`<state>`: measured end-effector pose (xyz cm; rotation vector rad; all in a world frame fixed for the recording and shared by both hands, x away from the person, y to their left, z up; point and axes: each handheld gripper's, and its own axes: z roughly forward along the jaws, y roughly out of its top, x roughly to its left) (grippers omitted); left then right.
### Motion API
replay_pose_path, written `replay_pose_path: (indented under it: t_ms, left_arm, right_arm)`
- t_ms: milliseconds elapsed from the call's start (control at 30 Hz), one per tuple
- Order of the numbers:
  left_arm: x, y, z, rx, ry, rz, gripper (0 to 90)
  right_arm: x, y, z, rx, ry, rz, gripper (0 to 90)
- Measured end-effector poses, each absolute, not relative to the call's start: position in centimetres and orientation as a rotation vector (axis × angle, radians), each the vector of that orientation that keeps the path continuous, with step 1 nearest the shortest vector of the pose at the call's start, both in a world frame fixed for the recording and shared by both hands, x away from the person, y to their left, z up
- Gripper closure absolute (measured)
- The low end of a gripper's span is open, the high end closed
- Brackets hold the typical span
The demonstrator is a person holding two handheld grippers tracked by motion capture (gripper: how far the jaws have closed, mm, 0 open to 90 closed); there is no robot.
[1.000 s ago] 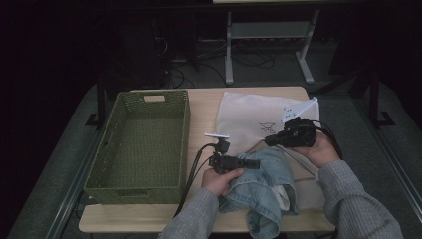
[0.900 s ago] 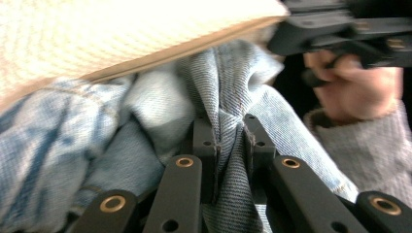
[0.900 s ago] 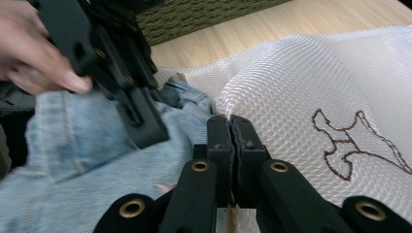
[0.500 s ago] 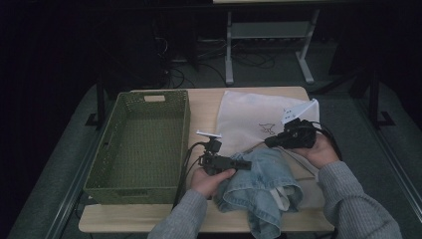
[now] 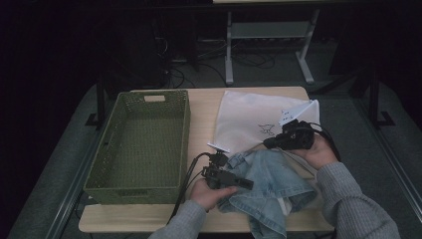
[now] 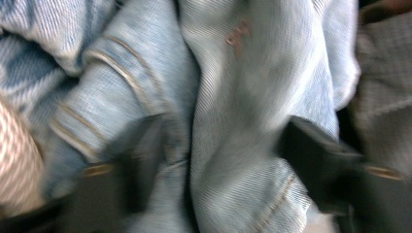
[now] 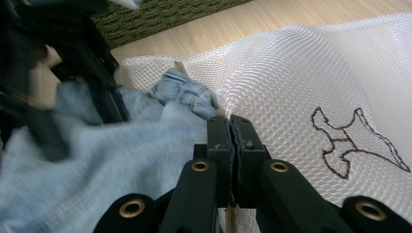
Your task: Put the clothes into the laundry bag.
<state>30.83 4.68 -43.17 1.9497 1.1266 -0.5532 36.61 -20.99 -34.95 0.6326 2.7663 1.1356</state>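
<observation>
Crumpled light-blue jeans (image 5: 271,184) lie at the table's front right, partly over a white mesh bag (image 5: 249,117) with a small embroidered figure. My left gripper (image 5: 249,185) points right onto the jeans. In the left gripper view its jaws stand wide apart, open (image 6: 223,160), with a denim fold (image 6: 233,97) between them. My right gripper (image 5: 266,144) points left at the bag's near edge. In the right gripper view its jaws (image 7: 230,124) are pressed together on the edge of the mesh bag (image 7: 311,73), with the jeans (image 7: 121,150) just to the left.
A green woven basket (image 5: 142,144) with nothing in it stands on the left half of the wooden table (image 5: 201,114); its rim (image 7: 160,17) also appears in the right gripper view. Table legs and cables lie on the dark floor beyond.
My left gripper has slid a little toward the table's front edge, over the jeans, and the denim has shifted and spread. The right gripper has hardly moved.
</observation>
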Motion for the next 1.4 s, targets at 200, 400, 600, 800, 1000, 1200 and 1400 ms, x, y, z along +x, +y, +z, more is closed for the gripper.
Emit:
replay_pose_path:
  t_ms: [200,400,600,800,1000,1200,1400]
  left_arm:
    - [31.2,4.1,-44.4,1.751,1.104,-0.591,81.8]
    - [32.0,3.0,-42.3,1.680,1.058,-0.570,84.5]
    - [31.8,3.1,-42.6,1.702,1.068,-0.559,75.9]
    - [30.6,5.7,-41.6,1.767,1.074,-0.523,50.1]
    - [29.5,7.1,-41.7,1.846,1.117,-0.506,32.8]
    - [29.7,5.1,-43.0,1.896,1.144,-0.502,29.7]
    - [30.3,2.4,-44.9,1.909,1.128,-0.474,72.5]
  right_arm:
    - [36.2,-21.5,-35.1,0.624,2.762,1.154,87.3]
    - [35.2,-21.8,-33.9,0.583,2.755,1.175,87.6]
    - [35.2,-22.1,-34.6,0.604,2.773,1.171,87.5]
    - [35.4,-22.6,-35.5,0.633,2.779,1.171,87.5]
    - [35.6,-22.6,-35.7,0.639,2.781,1.171,87.5]
    - [35.4,-21.9,-35.8,0.616,2.786,1.160,87.5]
    - [35.4,-21.3,-36.4,0.602,2.804,1.171,87.6]
